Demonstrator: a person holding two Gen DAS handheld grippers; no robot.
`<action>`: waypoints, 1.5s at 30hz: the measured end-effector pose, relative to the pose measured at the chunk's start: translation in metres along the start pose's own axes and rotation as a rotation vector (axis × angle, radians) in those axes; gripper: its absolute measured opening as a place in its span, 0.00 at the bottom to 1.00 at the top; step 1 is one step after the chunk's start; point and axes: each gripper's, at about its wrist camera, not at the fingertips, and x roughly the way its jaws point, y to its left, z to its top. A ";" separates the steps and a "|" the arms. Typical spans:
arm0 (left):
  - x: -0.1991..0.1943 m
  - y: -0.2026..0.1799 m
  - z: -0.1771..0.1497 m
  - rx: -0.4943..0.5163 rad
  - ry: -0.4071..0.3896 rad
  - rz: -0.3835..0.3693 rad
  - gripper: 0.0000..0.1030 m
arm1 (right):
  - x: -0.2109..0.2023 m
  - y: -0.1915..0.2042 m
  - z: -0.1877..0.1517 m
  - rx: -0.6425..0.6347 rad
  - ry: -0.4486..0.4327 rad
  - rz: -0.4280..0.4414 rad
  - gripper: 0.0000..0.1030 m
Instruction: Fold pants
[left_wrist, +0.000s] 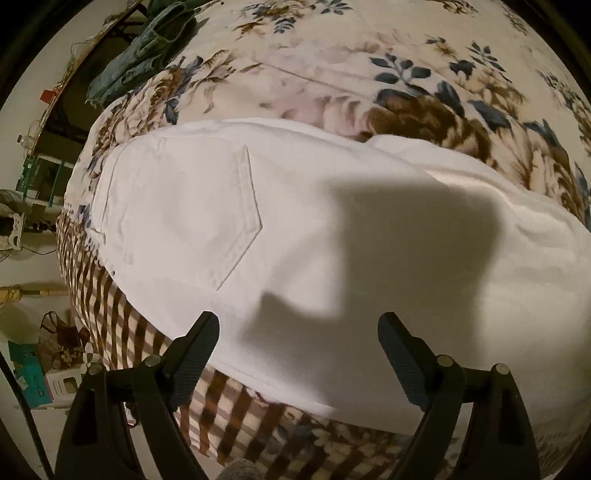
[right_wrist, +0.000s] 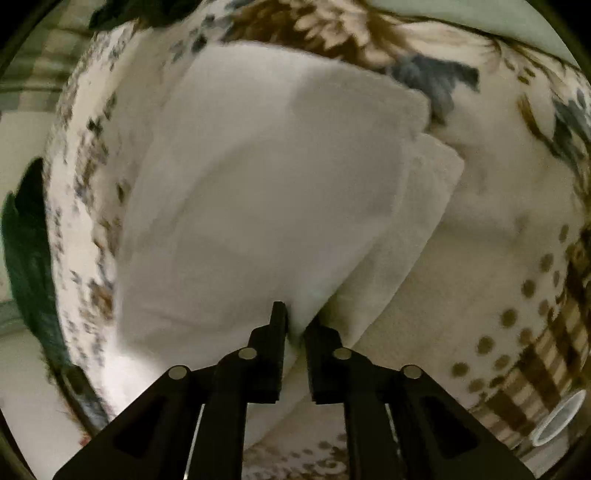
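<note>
White pants lie spread on a bed covered by a cream blanket printed with brown and blue flowers, with a brown checked border along the near edge. Seen from the left wrist, the seat of the pants faces up, a back pocket clearly outlined, and a dark shadow falls across the cloth below the middle. The left gripper hovers above the near edge of the pants with its two black fingers spread wide apart — released, nothing between them.

The right wrist view is blurred. There the right gripper has its fingers drawn close together, and a fold of the white pants sits pinched between the tips — it is grasping the cloth. From that pinch the fabric fans away in layers, one white edge peeking out beside the upper layer.

A heap of blue-green denim clothing lies on the far left corner of the bed, well apart from the pants. Beyond the bed's left edge, clutter sits on a pale floor
</note>
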 end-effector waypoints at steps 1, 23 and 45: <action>-0.001 0.000 -0.001 -0.001 -0.005 0.001 0.85 | -0.006 -0.003 0.003 0.015 -0.026 0.015 0.42; -0.014 0.019 -0.018 -0.057 -0.068 -0.027 0.85 | -0.019 -0.006 0.023 -0.059 -0.050 -0.109 0.25; 0.089 0.289 0.017 -0.427 0.144 -0.367 0.85 | 0.085 0.173 -0.282 -0.050 0.240 0.132 0.51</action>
